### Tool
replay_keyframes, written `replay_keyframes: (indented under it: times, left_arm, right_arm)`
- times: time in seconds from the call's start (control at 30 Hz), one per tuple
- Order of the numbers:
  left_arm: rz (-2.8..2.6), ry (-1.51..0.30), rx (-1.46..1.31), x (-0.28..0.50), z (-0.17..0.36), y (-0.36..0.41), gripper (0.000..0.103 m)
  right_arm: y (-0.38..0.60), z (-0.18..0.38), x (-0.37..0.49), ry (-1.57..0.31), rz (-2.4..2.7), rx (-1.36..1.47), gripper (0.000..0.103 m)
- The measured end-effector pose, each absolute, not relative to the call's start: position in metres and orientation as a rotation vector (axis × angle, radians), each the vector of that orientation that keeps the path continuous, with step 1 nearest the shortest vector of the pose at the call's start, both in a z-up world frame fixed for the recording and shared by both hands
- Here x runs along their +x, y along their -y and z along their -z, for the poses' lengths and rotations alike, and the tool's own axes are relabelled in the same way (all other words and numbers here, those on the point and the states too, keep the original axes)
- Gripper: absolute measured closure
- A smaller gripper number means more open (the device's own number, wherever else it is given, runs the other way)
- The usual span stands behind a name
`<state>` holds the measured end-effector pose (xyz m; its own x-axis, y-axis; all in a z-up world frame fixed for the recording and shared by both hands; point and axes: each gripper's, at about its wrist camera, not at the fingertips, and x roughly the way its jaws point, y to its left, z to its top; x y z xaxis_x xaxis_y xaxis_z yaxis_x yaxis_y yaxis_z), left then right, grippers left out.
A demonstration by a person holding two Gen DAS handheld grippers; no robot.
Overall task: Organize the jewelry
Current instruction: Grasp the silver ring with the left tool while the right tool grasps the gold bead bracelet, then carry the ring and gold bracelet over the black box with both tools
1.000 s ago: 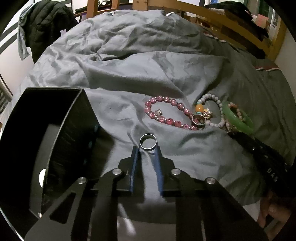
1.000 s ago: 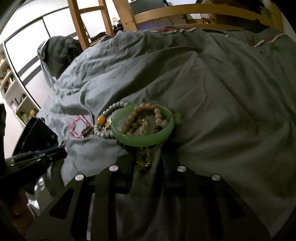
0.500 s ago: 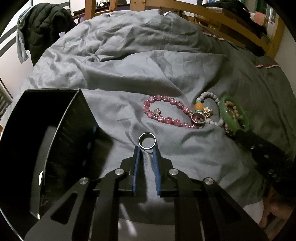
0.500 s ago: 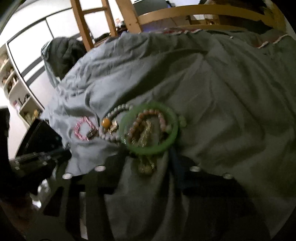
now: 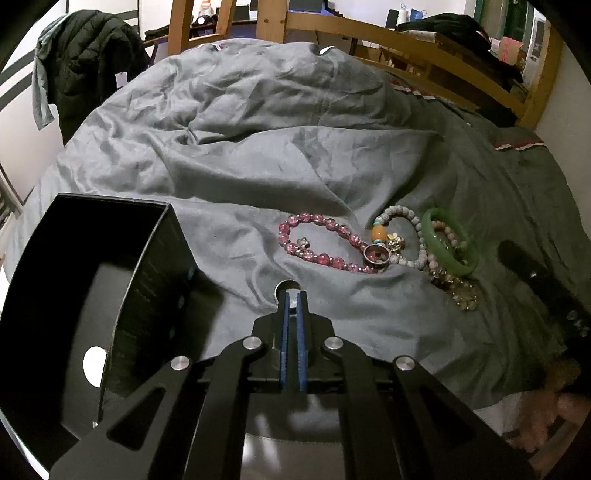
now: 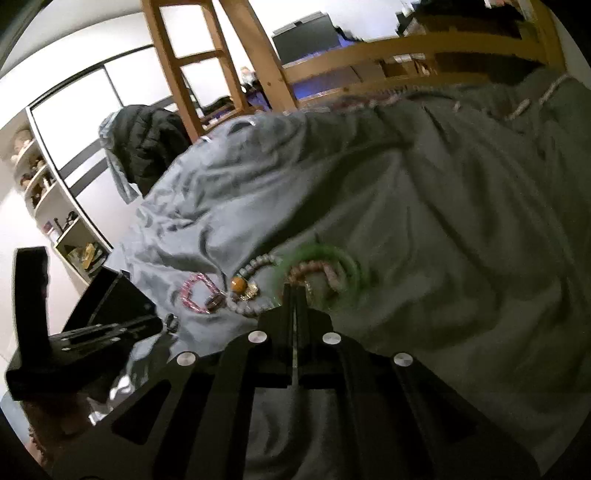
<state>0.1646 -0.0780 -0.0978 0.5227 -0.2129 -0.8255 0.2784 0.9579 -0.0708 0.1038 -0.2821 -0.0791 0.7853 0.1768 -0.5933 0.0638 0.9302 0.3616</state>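
My left gripper (image 5: pixel 293 295) is shut on a small silver ring (image 5: pixel 287 284) that lies on the grey bedcover; only the ring's far edge shows past the blue pads. Beyond it lie a pink bead bracelet (image 5: pixel 317 240), a second ring (image 5: pixel 376 254), a pale bead bracelet with an orange bead (image 5: pixel 402 236), a green bangle (image 5: pixel 448 245) and a gold chain (image 5: pixel 463 293). My right gripper (image 6: pixel 293 291) is shut, raised over the blurred green bangle (image 6: pixel 347 269); I see nothing between its pads. In the left wrist view, the right gripper (image 5: pixel 509 254) sits just right of the bangle, apart from it.
An open black box (image 5: pixel 155 258) stands on the bed at the left, close to my left gripper. The rumpled grey cover (image 5: pixel 258 147) stretches back to a wooden bed frame (image 5: pixel 406 33). A dark jacket (image 5: pixel 88 66) hangs at the far left. A hand (image 5: pixel 546 406) shows at lower right.
My left jaws have closed onto the silver ring. The right jaws have closed and that gripper has risen and tipped up, away from the bangle and chain.
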Motion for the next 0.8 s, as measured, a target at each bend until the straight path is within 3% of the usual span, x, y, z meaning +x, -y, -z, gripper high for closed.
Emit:
replay_keyframes:
  times: [0.23,0.27,0.3,0.33,0.37,0.4,0.57,0.63,0.7,0.73,0.77,0.8]
  left_arm:
    - [0.278,-0.962,0.129,0.163,0.104,0.085,0.096]
    - [0.274,-0.961,0.14,0.164,0.106,0.086,0.088]
    - [0.268,-0.963,0.152,0.165,0.111,0.087,0.069]
    - [0.269,-0.962,0.155,0.166,0.115,0.088,0.06]
    - [0.27,-0.941,0.155,0.166,0.118,0.088,0.047]
    - [0.272,-0.929,0.154,0.167,0.119,0.088,0.042]
    - [0.293,-0.94,0.121,0.176,0.123,0.089,0.042]
    - [0.297,-0.949,0.119,0.177,0.124,0.089,0.047]
    - [0.314,-0.967,0.102,0.178,0.123,0.087,0.076]
    - [0.314,-0.971,0.097,0.178,0.122,0.087,0.083]
    - [0.317,-0.974,0.09,0.179,0.123,0.087,0.083]
    - [0.318,-0.975,0.085,0.179,0.122,0.086,0.083]
  right_arm:
    - [0.267,0.097,0.112,-0.795,-0.021,0.256,0.099]
    - [0.265,0.103,0.114,-0.813,-0.016,0.246,0.098]
    - [0.264,0.11,0.116,-0.83,-0.009,0.233,0.098]
    - [0.262,0.115,0.117,-0.842,-0.007,0.227,0.096]
    - [0.262,0.119,0.119,-0.856,-0.009,0.226,0.088]
    - [0.261,0.122,0.121,-0.867,-0.011,0.228,0.081]
    - [0.251,0.129,0.12,-0.858,-0.052,0.202,0.053]
    - [0.248,0.129,0.122,-0.859,-0.044,0.178,0.054]
    - [0.247,0.129,0.124,-0.863,-0.023,0.161,0.076]
    - [0.248,0.129,0.124,-0.864,-0.013,0.163,0.08]
    - [0.251,0.129,0.124,-0.863,-0.011,0.175,0.089]
    - [0.254,0.128,0.123,-0.857,-0.017,0.193,0.093]
